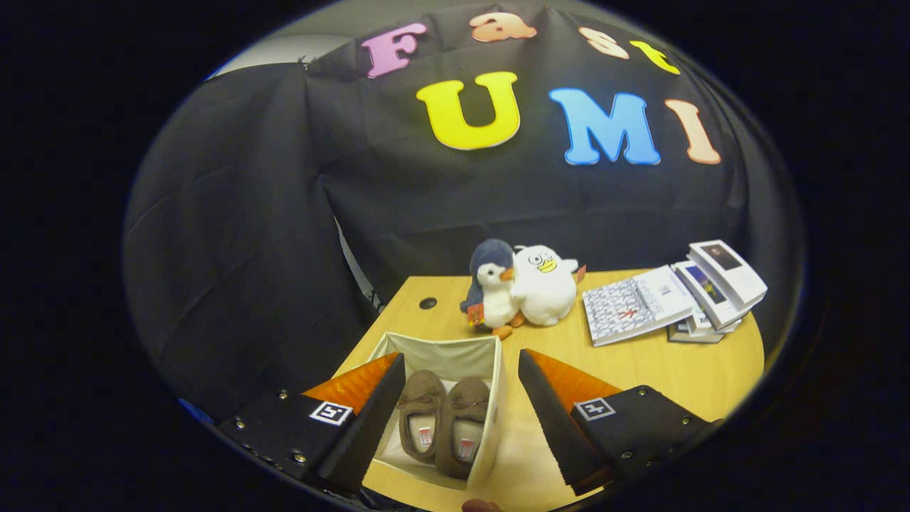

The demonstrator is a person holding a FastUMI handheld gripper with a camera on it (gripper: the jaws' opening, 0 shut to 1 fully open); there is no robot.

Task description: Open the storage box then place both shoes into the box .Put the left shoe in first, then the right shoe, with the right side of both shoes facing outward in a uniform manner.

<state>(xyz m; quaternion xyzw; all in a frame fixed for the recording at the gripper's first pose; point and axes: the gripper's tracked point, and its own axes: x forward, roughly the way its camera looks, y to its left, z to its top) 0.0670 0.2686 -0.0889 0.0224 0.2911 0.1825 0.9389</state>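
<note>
Gripper view looks down at the wooden table (640, 370), where the storage box (490, 398) sits open with both brown shoes (441, 423) already inside, side by side and touching, openings up. The gripper (455, 419) hangs above with its fingers spread wide and gripping nothing; the box sits in the gap between them. Beyond the box there's a penguin plush (492, 288) leaning against a white plush (544, 284), and some books (668, 299) off to their right.

Two plush toys (522, 288) sit beside stacked books (672, 299) on the wooden table (640, 370)
</note>
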